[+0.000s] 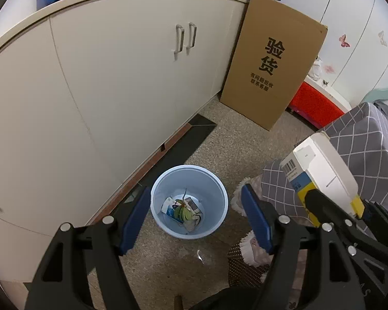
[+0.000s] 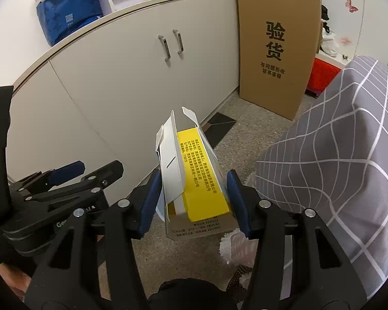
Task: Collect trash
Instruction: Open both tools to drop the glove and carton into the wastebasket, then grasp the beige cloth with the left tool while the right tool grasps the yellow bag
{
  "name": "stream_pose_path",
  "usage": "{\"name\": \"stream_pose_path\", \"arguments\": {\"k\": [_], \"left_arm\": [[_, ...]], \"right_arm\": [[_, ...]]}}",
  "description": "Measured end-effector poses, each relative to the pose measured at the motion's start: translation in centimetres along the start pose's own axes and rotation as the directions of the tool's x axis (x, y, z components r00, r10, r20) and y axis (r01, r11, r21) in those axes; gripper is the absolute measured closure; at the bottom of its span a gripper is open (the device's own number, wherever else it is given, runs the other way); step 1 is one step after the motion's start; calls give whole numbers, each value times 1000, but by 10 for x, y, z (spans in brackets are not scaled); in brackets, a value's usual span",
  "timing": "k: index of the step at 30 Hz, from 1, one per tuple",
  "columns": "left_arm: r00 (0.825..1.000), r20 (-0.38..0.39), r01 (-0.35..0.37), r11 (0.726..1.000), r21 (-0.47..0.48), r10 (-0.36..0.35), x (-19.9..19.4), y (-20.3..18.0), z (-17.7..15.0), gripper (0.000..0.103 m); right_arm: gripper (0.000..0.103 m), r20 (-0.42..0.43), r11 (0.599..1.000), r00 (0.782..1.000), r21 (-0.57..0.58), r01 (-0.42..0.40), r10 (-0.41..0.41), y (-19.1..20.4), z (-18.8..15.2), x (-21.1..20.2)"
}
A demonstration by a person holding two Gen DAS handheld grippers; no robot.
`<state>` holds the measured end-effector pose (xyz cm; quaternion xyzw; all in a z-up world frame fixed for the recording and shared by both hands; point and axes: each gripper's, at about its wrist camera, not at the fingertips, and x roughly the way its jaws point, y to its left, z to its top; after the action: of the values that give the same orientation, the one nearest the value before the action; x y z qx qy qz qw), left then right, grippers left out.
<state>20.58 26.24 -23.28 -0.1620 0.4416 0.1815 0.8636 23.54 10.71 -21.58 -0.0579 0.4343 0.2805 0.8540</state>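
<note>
Carton [image 2: 194, 170], yellow and white with open end flaps, clamped between the blue pads of the right gripper [image 2: 194, 201] and held tilted above the floor [image 1: 232, 139]. Bin [image 1: 189, 201], pale blue, standing on the floor near the cabinet [image 1: 116, 77], with scraps of trash [image 1: 183, 210] at its bottom. Left gripper [image 1: 194, 222]: jaws wide apart and empty, framing the bin below. Cardboard box [image 1: 271, 62] leans against the cabinet's end; a checked grey cover [image 2: 336, 155] lies at right.
</note>
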Motion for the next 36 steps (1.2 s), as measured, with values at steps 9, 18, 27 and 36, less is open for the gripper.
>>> {"name": "stream_pose_path", "arguments": {"k": [9,18,27,36], "left_arm": [[999,6,-41,999,-26,41,-2,21,-5,29],[992,11,-122,991,-46,123,-3,41,-4,28],[989,59,-133,991,-24,135,-27,30,-4,26],[984,158,-87,996,28,81,-80,-4,-6,24]], "right_arm": [[52,6,1000,1000,-24,-12,12,17,11,9],[15,79,999,996,-41,-29,32,33,33,29],[15,50,999,998,-29,30,-28,23,22,10],[15,136,999,991,48,8,-15,-7,18,-59]]}}
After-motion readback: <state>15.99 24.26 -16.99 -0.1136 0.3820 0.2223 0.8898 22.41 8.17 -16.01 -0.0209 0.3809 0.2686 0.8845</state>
